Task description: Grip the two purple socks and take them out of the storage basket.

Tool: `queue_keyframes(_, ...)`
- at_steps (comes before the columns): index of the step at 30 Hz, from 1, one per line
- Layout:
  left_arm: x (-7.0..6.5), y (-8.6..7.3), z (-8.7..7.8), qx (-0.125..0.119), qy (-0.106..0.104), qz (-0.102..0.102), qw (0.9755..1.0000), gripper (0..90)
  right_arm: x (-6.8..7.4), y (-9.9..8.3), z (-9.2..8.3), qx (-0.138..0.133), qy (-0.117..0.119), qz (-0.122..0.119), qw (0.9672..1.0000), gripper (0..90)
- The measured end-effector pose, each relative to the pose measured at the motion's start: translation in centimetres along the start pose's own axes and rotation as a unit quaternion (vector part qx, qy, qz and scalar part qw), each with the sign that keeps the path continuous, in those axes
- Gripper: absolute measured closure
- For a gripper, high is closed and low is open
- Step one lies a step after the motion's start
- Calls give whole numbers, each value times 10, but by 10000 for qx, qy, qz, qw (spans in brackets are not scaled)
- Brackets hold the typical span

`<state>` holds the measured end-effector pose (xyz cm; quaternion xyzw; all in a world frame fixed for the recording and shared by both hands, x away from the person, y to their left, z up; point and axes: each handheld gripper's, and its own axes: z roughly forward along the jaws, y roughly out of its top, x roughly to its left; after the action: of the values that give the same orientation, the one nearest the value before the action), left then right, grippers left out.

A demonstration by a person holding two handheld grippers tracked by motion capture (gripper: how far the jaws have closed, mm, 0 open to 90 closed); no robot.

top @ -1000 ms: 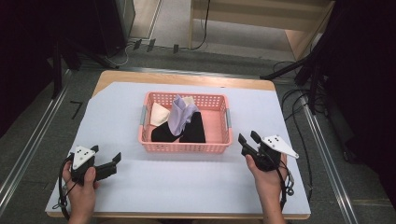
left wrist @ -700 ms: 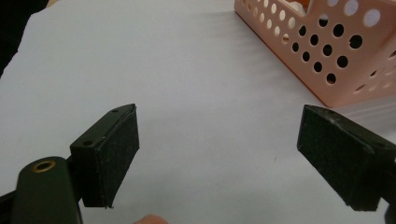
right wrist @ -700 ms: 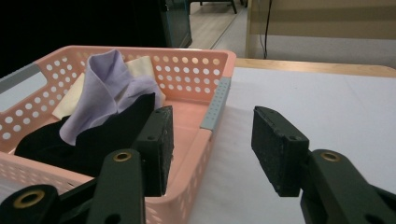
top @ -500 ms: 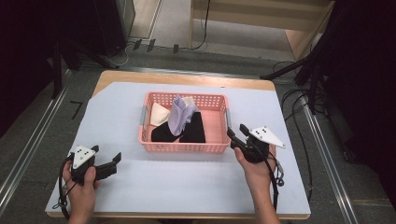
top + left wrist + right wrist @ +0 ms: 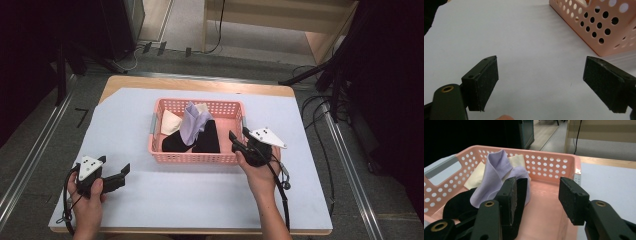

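So there's a pink basket (image 5: 195, 156) sitting mid-tabletop (image 5: 200, 200) with a purple cloth (image 5: 192, 122), a cream cloth (image 5: 170, 122) and a black cloth (image 5: 207, 140) piled inside. The right gripper (image 5: 239, 136) hangs over the basket's right end, fingers (image 5: 573, 200) spread apart and holding nothing. The left gripper (image 5: 117, 172) is near the tabletop's front left, well apart from the basket, fingers (image 5: 484, 82) wide open too.
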<state>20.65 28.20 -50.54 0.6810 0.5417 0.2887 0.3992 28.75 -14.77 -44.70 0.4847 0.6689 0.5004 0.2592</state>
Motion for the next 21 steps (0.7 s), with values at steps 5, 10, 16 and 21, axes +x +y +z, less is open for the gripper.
queue_keyframes(5,0,0,0,8,-14,-8,10000,140,7,0,11,114,-40,0,9999,495)
queue_keyframes(10,0,0,0,-24,-9,9,10000,140,15,0,22,84,-17,-43,10000,492)
queue_keyframes(16,0,0,0,-23,-19,9,10000,140,27,2,35,205,18,-80,9998,489)
queue_keyframes(21,0,0,0,-16,-17,18,10000,140,36,6,45,246,89,0,9997,488)
